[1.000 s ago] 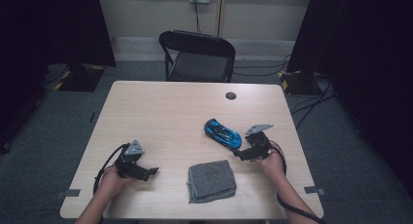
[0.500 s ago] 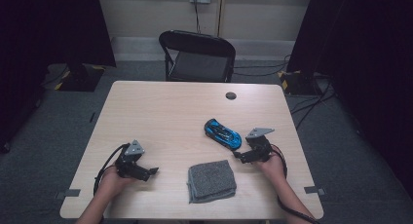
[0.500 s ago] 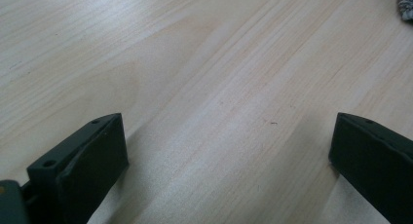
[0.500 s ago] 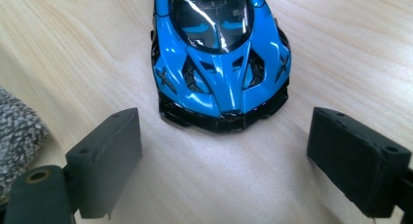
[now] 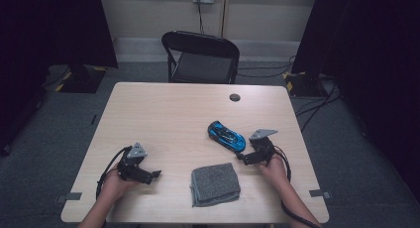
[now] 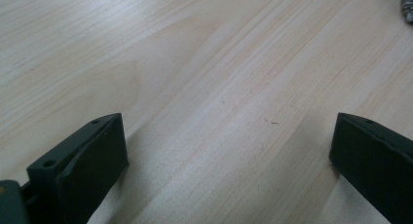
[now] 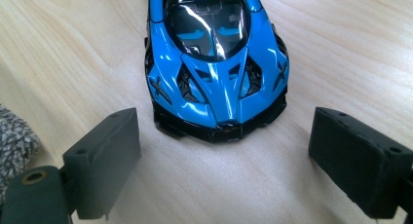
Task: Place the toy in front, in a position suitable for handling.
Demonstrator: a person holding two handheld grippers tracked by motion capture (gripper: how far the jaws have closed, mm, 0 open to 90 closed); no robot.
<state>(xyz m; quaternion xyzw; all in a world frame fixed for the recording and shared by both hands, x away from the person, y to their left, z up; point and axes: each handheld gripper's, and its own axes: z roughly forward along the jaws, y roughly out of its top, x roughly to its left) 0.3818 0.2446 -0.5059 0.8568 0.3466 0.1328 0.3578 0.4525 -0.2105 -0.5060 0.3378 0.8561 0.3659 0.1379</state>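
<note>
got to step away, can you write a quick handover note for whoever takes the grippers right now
Right gripper: open, jaws wide, lined up on one end of the blue toy car, which sits just ahead of the pads, not yet between them. Nothing held.
Left gripper: open, empty, low over bare table near the front left.
Things: car stands on its wheels at the right of the table; folded grey cloth lies near the front edge, between the two grippers.
Done: right gripper has lined up on the car.
Left: probably ease the right gripper forward around the car and close. What the cloth is for I cannot tell.
</note>
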